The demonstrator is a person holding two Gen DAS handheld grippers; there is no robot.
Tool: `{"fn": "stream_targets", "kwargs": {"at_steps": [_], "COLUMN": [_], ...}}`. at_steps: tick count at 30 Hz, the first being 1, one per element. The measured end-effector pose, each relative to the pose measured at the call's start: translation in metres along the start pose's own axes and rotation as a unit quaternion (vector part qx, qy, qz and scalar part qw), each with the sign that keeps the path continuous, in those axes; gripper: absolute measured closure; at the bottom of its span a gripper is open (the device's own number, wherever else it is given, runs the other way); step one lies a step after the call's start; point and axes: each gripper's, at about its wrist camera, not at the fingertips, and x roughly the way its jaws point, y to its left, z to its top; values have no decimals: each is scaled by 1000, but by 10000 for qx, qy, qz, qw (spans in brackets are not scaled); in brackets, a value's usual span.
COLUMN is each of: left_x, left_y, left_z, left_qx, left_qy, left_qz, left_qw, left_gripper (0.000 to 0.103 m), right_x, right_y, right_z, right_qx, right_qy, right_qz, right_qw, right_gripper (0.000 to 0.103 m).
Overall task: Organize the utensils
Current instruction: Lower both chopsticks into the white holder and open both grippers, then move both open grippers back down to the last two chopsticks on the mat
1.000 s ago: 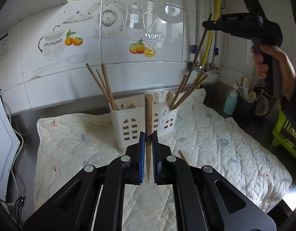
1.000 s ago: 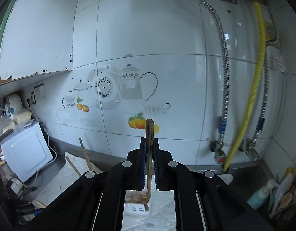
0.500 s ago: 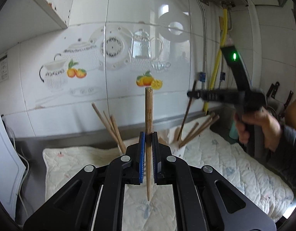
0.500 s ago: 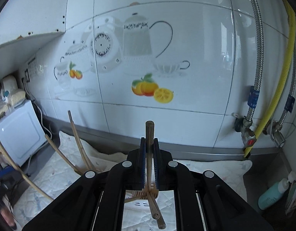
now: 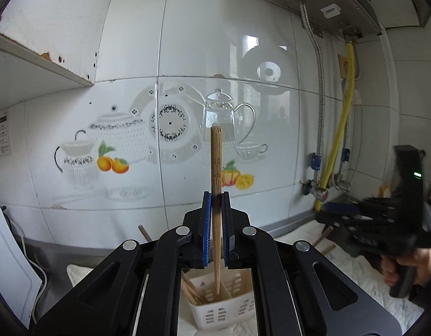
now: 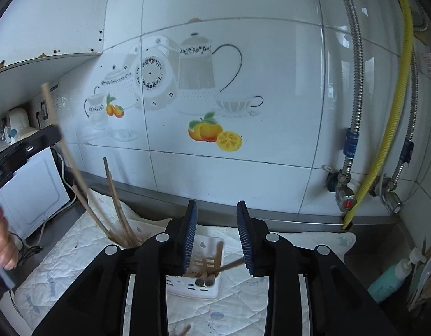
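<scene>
My left gripper (image 5: 215,218) is shut on a wooden chopstick (image 5: 216,168) held upright, its lower tip inside the white slotted utensil holder (image 5: 226,312) just below, next to other chopsticks (image 5: 191,289). My right gripper (image 6: 217,238) is open and empty above the same holder (image 6: 200,285), where chopsticks (image 6: 224,267) lie in its right compartment and more chopsticks (image 6: 116,204) lean out of the left one. The right gripper shows blurred in the left wrist view (image 5: 364,224); the left gripper and its chopstick show at the left edge of the right wrist view (image 6: 27,145).
The holder stands on a white quilted mat (image 6: 75,257) on a steel counter against a tiled wall. Metal and yellow hoses with valves (image 6: 352,190) hang at the right. A teal soap bottle (image 6: 392,277) stands far right, a white appliance (image 6: 33,196) at the left. A loose chopstick (image 6: 184,330) lies on the mat.
My right gripper has opened and dropped its chopstick into the holder's right compartment. My left gripper has moved over the holder with its chopstick tip lowered in.
</scene>
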Motion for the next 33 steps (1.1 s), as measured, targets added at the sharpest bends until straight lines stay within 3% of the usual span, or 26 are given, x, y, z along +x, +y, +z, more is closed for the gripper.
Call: {"fn": "stream_targets", "kwargs": {"at_steps": [9, 15, 20, 21, 23, 25, 33], "left_x": [37, 52, 46, 43, 33, 22, -27], "left_y": [1, 8, 5, 4, 2, -1, -5], "left_z": [-21, -44, -50, -49, -48, -45, -61], "left_qx": [-117, -288, -217, -200, -201, -200, -328], "left_qy": [302, 696, 725, 717, 621, 524, 523], "left_qz": [114, 50, 48, 50, 52, 67, -3], "left_qw": [9994, 9971, 9971, 9972, 9979, 9984, 9981], "left_gripper": [98, 96, 93, 92, 73, 62, 50], "right_x": [-45, -59, -67, -69, -72, -75, -78], "right_y": [-1, 8, 27, 31, 40, 46, 75], "right_z": [-41, -85, -123, -131, -149, -164, -228], "right_qx": [120, 369, 272, 272, 296, 362, 712], "right_qy": [-196, 4, 163, 197, 302, 396, 929], "right_qz": [123, 257, 95, 63, 68, 64, 117], "right_qw": [9997, 9990, 9995, 9994, 9991, 9985, 9931], "right_gripper": [70, 70, 70, 70, 70, 70, 74]}}
